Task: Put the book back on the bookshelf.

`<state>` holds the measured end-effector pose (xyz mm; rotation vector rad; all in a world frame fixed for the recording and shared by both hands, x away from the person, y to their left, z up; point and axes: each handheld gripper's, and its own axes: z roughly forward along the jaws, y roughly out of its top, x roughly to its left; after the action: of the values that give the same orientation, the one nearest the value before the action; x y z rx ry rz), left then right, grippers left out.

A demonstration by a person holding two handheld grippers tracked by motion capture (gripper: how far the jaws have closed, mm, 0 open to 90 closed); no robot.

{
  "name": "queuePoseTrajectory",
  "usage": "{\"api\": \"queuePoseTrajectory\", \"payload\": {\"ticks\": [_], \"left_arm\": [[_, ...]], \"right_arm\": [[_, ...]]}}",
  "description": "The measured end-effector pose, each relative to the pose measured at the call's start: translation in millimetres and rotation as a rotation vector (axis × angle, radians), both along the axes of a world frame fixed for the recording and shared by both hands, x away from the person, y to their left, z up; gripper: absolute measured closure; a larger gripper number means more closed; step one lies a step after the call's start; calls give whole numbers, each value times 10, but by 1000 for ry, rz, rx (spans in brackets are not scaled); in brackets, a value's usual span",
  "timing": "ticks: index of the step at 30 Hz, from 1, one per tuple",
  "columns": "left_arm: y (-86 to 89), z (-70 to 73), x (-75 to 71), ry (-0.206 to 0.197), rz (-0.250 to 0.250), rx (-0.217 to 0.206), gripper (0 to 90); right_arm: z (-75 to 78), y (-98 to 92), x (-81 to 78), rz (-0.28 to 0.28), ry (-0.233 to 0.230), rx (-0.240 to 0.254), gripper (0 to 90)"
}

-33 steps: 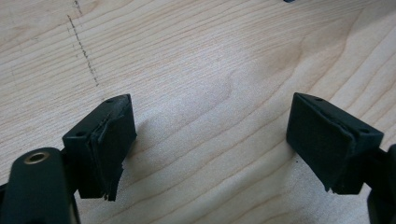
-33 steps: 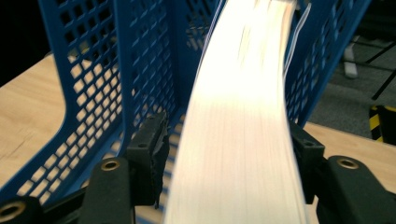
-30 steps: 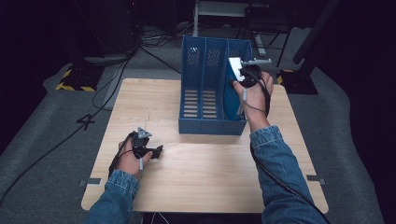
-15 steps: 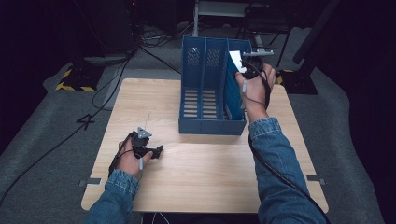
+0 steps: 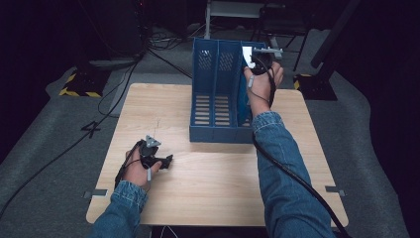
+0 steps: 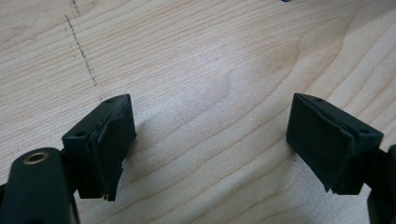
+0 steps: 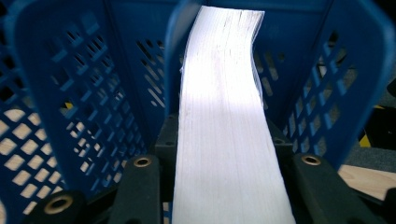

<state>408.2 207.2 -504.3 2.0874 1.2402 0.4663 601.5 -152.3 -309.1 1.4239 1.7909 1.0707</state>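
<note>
my right hand-held gripper (image 7: 224,186) is clamped on a thick stack of white paper (image 7: 226,140), one jaw at each flat side of the stack; its jaws have just been closing onto it. in the right gripper view the stack rises from between the jaws with its page edges facing the camera, and it stands inside a compartment of the blue file holder (image 7: 84,93), between two perforated walls. the lower end of the stack is cut off at the bottom of that view, and its far end bends slightly to one side. in the high view the right hand-held gripper (image 5: 258,62) sits at the top of the file holder (image 5: 218,109), at its right-hand compartment near the far end; my hand covers most of the stack there, leaving a small white corner of the paper (image 5: 247,53) visible. whether the stack touches the holder floor cannot be determined. my left hand-held gripper (image 5: 166,161) rests on the table (image 5: 208,188), well apart from the holder. in the left gripper view its jaws stand wide apart with bare wood grain of the table (image 6: 210,93) between them.
</note>
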Motion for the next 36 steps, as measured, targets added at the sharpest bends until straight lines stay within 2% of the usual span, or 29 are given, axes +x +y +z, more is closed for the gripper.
{"api": "queuePoseTrajectory", "payload": {"ticks": [1,2,7,10,13,18,19,20,22,24,26,27,29,30,31,36], "left_arm": [[0,0,-1,0,0,0,161],[1,0,-1,0,-1,1,161],[0,0,-3,-1,-1,1,161],[1,1,-7,-1,-4,4,161],[0,1,-9,-3,-5,5,162],[0,2,-21,0,-4,3,162],[0,2,-21,0,-4,3,162],[-2,-1,-26,-2,-2,1,162],[-1,-1,-28,-1,-3,1,162],[0,-1,-34,-2,-3,1,162],[8,-1,-41,-3,-9,1,161],[13,-2,-45,-5,-11,1,162],[24,-4,-59,-3,-8,-4,162],[34,-2,-66,-3,-9,-1,162],[39,-3,-71,-2,-8,-2,162],[68,-1,-74,-2,-26,0,162]], "right_arm": [[-42,-4,22,0,4,4,605],[-88,-10,47,2,-22,13,603],[-59,30,85,15,3,-63,567],[-22,-38,62,31,-22,-42,502],[36,-61,-11,50,-49,-46,444],[184,-98,-205,91,-90,-49,406],[184,-98,-205,91,-90,-49,406],[241,-102,-325,102,-119,-66,396],[254,-98,-367,109,-125,-85,395],[282,-93,-498,135,-138,-131,385],[297,-117,-605,169,-129,-121,385],[321,-159,-707,202,-126,-97,375],[331,-176,-745,211,-126,-93,374],[345,-200,-796,221,-126,-90,373],[373,-264,-897,246,-121,-67,364],[400,-391,-1060,282,-104,-42,361]]}}
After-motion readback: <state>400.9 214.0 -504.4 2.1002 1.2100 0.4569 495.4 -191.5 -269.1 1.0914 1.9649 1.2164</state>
